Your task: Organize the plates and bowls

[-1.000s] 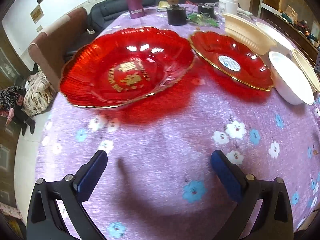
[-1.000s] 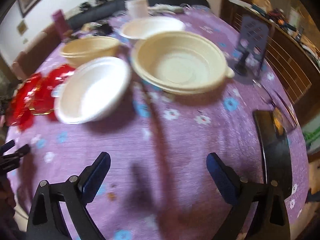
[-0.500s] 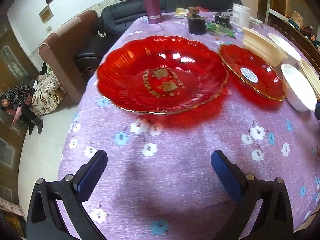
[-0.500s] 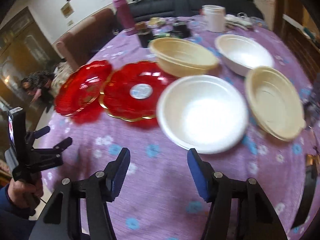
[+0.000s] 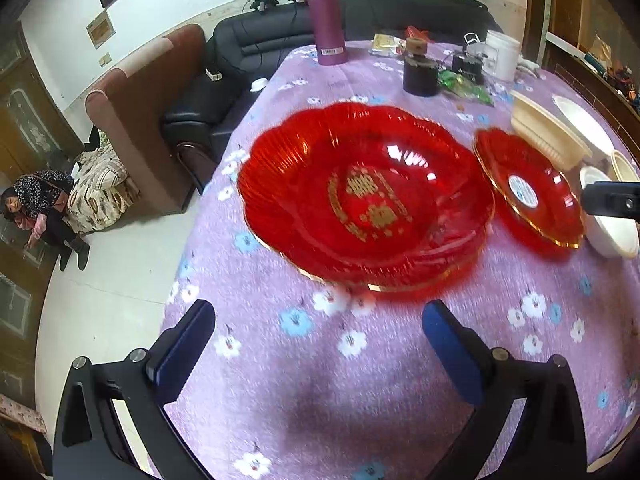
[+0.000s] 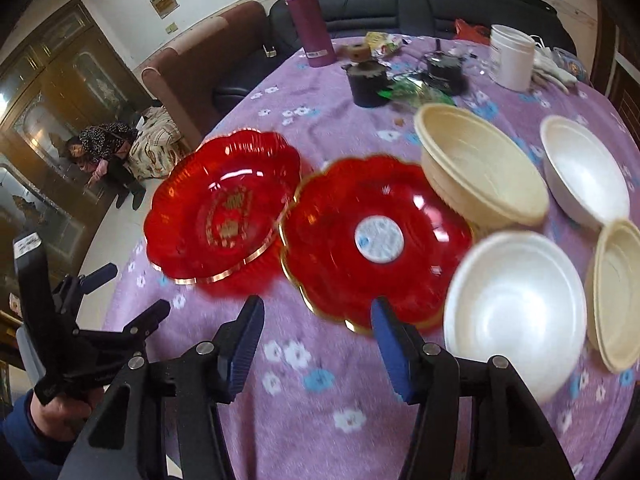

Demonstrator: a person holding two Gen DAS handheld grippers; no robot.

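Observation:
Two red scalloped plates lie side by side on the purple flowered tablecloth: one with gold lettering [image 5: 364, 196] [image 6: 224, 204], one with a white sticker [image 5: 528, 188] [image 6: 376, 240]. To their right are a white bowl [image 6: 516, 308], a cream bowl [image 6: 480, 168], a second white bowl [image 6: 584, 172] and a cream bowl at the right edge [image 6: 616, 292]. My left gripper [image 5: 320, 344] is open and empty, just short of the lettered plate. My right gripper [image 6: 316, 340] is open and empty, at the near rim of the sticker plate.
At the far side of the table stand a purple flask [image 5: 326, 18], a dark jar [image 5: 418, 70], a white tub [image 6: 512, 56] and small clutter. A sofa and brown chair [image 5: 148, 96] lie beyond the left table edge [image 5: 192, 248]. A person crouches on the floor [image 5: 36, 208].
The left view has swung right, so the lettered plate sits more central and closer. The right gripper has swung left from the bowls toward the sticker plate, its fingers narrower than one second ago.

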